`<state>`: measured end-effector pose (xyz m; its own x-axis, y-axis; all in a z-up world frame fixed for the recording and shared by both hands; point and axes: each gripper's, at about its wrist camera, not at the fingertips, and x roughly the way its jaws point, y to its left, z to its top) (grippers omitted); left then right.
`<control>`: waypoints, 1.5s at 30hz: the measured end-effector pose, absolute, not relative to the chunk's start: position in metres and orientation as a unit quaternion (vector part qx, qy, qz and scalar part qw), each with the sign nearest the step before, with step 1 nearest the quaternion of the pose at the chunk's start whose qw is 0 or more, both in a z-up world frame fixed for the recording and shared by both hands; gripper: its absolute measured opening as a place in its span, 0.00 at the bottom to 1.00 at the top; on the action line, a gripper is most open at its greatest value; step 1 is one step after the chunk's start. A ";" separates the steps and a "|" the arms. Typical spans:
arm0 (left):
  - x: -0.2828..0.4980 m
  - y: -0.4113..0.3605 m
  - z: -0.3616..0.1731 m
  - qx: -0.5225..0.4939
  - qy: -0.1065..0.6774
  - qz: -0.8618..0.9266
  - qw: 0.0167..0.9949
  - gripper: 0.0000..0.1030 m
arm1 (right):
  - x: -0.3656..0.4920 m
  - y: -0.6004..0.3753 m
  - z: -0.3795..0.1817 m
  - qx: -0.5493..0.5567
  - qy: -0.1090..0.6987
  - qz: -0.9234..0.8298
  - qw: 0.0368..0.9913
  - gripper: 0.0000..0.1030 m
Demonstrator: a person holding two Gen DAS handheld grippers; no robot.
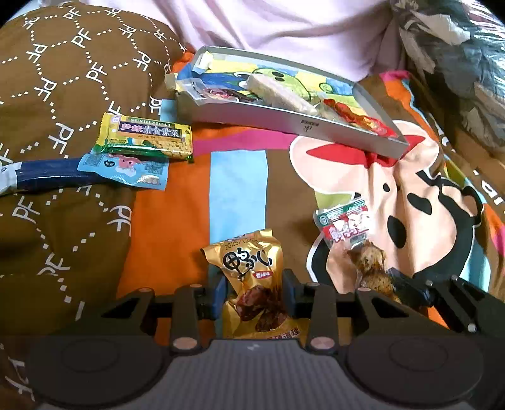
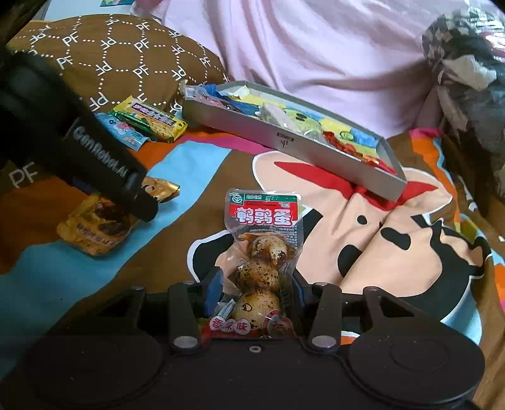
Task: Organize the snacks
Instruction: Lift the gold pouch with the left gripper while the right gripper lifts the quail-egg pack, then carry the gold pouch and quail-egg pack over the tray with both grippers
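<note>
Both grippers grip a snack. Left gripper (image 1: 255,291) is closed on a gold snack packet (image 1: 252,284), with one finger on each side of it. The packet lies on the cartoon bed sheet (image 1: 236,176), with its top end pointing away from the gripper. Right gripper (image 2: 255,293) is closed on a clear pack of quail eggs (image 2: 262,261). Three speckled eggs show through the pack, and its red label end points away from the gripper. In the right wrist view, the left gripper (image 2: 143,205) shows at the left side, pressed on the gold snack packet (image 2: 98,224).

Farther back on the bed lies a flat gray box (image 1: 284,123) with low walls. Inside it are a pale rice bar (image 1: 277,91), a red wrapper (image 1: 356,116) and some more snacks. Left of the box, a yellow-green seaweed bar (image 1: 146,137) lies partly on top of a light blue packet (image 1: 126,170). Both rest by a brown pillow (image 1: 63,79) with white letters. Pink cloth (image 1: 284,28) lies behind the box.
</note>
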<state>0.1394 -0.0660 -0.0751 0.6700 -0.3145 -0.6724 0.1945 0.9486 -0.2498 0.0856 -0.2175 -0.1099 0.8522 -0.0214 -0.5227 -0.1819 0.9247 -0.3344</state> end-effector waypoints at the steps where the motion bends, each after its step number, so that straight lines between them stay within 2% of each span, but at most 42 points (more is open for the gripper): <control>1: 0.139 -0.066 -0.075 -0.080 0.379 -0.139 0.911 0.39 | 0.085 -0.217 -0.110 -0.191 0.265 0.042 0.944 0.45; 13: 0.153 -0.061 -0.051 -0.107 0.338 -0.137 0.925 0.39 | 0.094 -0.224 -0.085 -0.190 0.218 0.030 0.957 0.45; 25: 0.253 -0.067 0.012 -0.106 0.274 -0.147 0.945 0.40 | 0.192 -0.254 -0.026 -0.172 0.147 0.018 0.974 0.45; 36: 0.347 -0.068 0.016 -0.090 0.285 -0.126 0.946 0.41 | 0.305 -0.255 -0.001 -0.109 0.179 0.025 0.977 0.46; 45: 0.385 -0.077 -0.002 -0.076 0.310 -0.118 0.940 0.41 | 0.348 -0.259 -0.021 -0.082 0.255 0.046 0.962 0.47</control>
